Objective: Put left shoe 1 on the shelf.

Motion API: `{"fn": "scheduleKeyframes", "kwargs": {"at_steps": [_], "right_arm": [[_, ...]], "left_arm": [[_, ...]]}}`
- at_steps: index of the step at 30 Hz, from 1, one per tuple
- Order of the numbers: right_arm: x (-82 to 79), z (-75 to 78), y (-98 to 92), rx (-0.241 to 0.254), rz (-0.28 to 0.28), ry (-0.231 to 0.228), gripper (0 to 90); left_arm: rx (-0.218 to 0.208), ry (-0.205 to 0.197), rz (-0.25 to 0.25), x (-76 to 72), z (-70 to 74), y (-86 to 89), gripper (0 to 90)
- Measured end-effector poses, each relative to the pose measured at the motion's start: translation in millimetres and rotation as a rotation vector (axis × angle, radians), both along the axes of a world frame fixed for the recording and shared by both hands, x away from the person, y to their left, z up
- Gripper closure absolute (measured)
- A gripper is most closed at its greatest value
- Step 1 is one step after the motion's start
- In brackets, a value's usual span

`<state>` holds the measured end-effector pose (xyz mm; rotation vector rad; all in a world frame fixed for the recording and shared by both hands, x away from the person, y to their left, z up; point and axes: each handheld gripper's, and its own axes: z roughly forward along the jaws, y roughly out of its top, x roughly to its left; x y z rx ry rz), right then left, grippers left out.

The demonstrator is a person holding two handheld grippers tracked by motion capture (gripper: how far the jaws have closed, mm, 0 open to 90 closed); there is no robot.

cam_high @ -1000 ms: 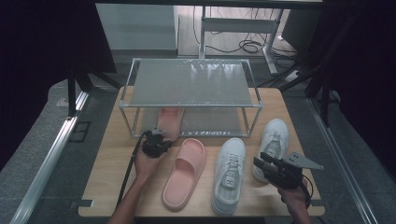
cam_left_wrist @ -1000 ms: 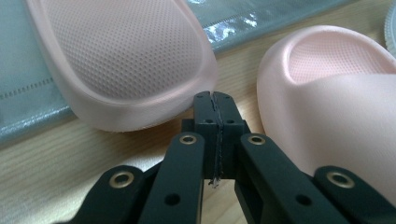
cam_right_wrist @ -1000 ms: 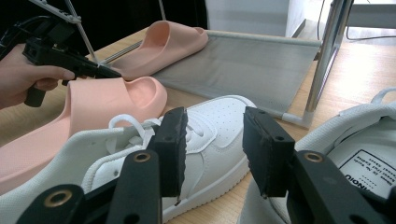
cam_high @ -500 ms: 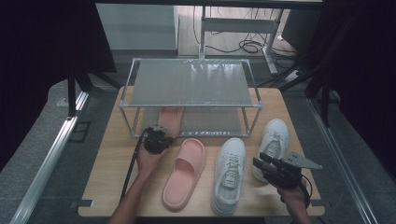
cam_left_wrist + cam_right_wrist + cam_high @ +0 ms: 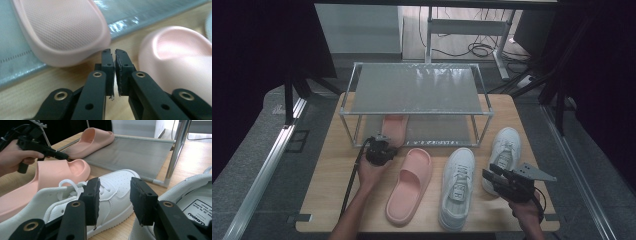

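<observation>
Pink slide number one (image 5: 394, 128) is now parked on the rack's lower shelf (image 5: 437, 131), heel end poking out toward the person, and the left gripper (image 5: 382, 146) looks like it's letting go of it. A second ago and half a second ago the gripper sat right at that heel; now its fingers (image 5: 108, 65) have just cracked apart a bit. In the left gripper view there's only a thin slit between them and nothing in it, with the slide's rim just beyond the tips. So not clamped on anything, barely open. The hand itself has hardly shifted.

What that means, as I read it: first slide is placed, grip released, and the pair's other half is next. The second slide (image 5: 409, 183) lies on the table (image 5: 329, 185) just right of the left hand, toe pointing at the rack, so it's a short reach.

Right gripper (image 5: 492, 176) hasn't budged across the three high views. It hovers between the two white sneakers, the left one (image 5: 457, 187) and the right one (image 5: 504, 155), both flat on the table in front of the rack. In the right gripper view its fingers (image 5: 92, 199) stand wide apart with nothing between them.

Top shelf (image 5: 414, 90) carries nothing, so the sneakers probably go there or beside the slides.
</observation>
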<state>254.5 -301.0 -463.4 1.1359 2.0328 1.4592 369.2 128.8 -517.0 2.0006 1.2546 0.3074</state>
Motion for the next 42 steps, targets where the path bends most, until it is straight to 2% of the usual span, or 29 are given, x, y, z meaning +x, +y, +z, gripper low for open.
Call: {"fn": "scheduleKeyframes", "kwargs": {"at_steps": [7, 8, 10, 15, 18, 25, 35, 42], "right_arm": [[-0.3, 0.4, 0.4, 0.0, -0.001, -0.002, 58.8], [-0.3, 0.4, 0.4, 0.0, -0.001, -0.002, 58.8], [-0.1, 0.1, 0.9, -0.002, 0.0, -0.002, 58.8], [-0.3, 0.0, 1.4, -0.003, 0.003, -0.003, 58.7], [-0.3, 0.1, 1.4, -0.001, 0.001, -0.003, 58.7], [-0.7, 0.4, 1.6, 0.001, 0.002, -0.002, 58.6], [-1.3, 0.7, 1.8, 0.0, 0.002, -0.005, 58.6], [-0.2, -0.2, 0.6, 0.001, -0.005, -0.003, 58.6]], "left_arm": [[-0.037, -0.001, -0.033, -29.3, 0.1, 9.4, 80.2], [-0.037, -0.001, -0.033, -29.3, 0.1, 9.4, 80.0], [-0.066, 0.011, -0.034, -35.0, -1.5, 12.7, 79.7], [-0.084, 0.02, -0.046, -50.4, 0.0, 18.6, 76.6], [-0.084, 0.021, -0.059, -55.9, 1.0, 19.7, 74.7], [-0.115, 0.012, -0.073, -79.7, 7.5, 27.1, 71.7], [-0.147, 0.004, -0.101, -88.2, 12.9, 27.6, 71.2], [-0.148, -0.012, -0.084, -90.1, 14.4, 33.4, 75.1]]}}
